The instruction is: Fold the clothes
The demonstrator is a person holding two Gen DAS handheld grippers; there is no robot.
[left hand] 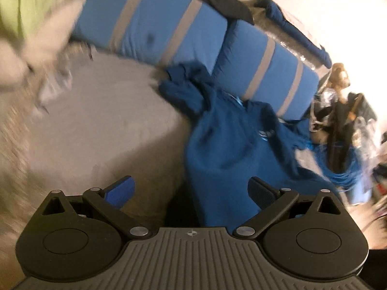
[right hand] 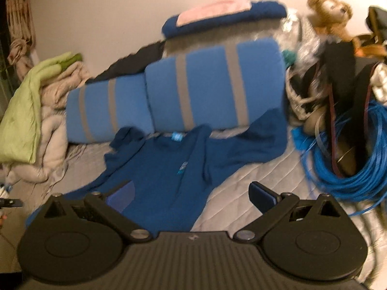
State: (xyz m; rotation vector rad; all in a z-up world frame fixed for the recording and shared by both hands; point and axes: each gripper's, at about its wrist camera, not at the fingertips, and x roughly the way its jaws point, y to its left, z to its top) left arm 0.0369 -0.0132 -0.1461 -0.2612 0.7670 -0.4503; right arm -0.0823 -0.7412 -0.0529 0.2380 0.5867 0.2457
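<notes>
Roughly, by item:
shirt: dark blue shirt [right hand: 154,169] lies on the bed [right hand: 254,183], centre of the right wrist view, collar label toward the top, body running down to the lower left under the camera.
shirt shape: mostly spread out; one sleeve stretches to the right of centre, the other sleeve bunches at the upper left of the garment. Not a folded packet.
left view: same shirt [left hand: 229,149] sits centre-right and looks more rumpled; frame is motion-blurred, so fine creases are unreadable.
left claw: left claw [left hand: 191,191] is open, jaws wide apart, nothing between them; right finger is over the cloth, contact unclear.
right claw: right claw [right hand: 192,193] is open and empty, left finger over the shirt's lower body, right finger over bare quilt.
surroundings: blue striped pillows [right hand: 169,99] just behind the collar; folded dark blue item [right hand: 225,19] on top of them, upper centre; blue cord coil [right hand: 348,169] at right.
progress: judged early-to-mid on this shirt, laid out but no fold visible.
left to do: both sleeves in, then body folded over.
</notes>
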